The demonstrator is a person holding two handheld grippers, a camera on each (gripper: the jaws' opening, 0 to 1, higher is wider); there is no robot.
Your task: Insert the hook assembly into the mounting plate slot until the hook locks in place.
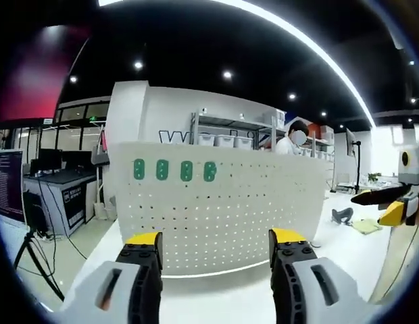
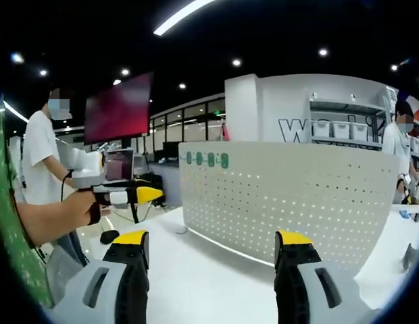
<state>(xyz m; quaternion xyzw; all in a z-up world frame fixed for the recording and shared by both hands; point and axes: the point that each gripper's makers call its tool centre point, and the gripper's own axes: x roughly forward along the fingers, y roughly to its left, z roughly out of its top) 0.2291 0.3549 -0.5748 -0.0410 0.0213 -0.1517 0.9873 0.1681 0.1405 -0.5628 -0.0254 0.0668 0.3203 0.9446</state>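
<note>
White tabletop [image 2: 216, 277] ahead, pegboard [image 1: 216, 202] standing upright with green hooks [image 1: 174, 170] along its top row; my left gripper [image 1: 216, 250] and right gripper [image 2: 213, 253] both gape empty. I reckon those hooks are light, rigid plastic, best pinched across the body

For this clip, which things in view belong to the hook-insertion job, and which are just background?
Job:
- white perforated mounting plate standing upright on the table
- four green pieces in a row near its top edge
- left gripper and right gripper, both open and holding nothing

Background:
- shelf with white bins
- red screen
- monitors on a desk
- people standing around
</note>
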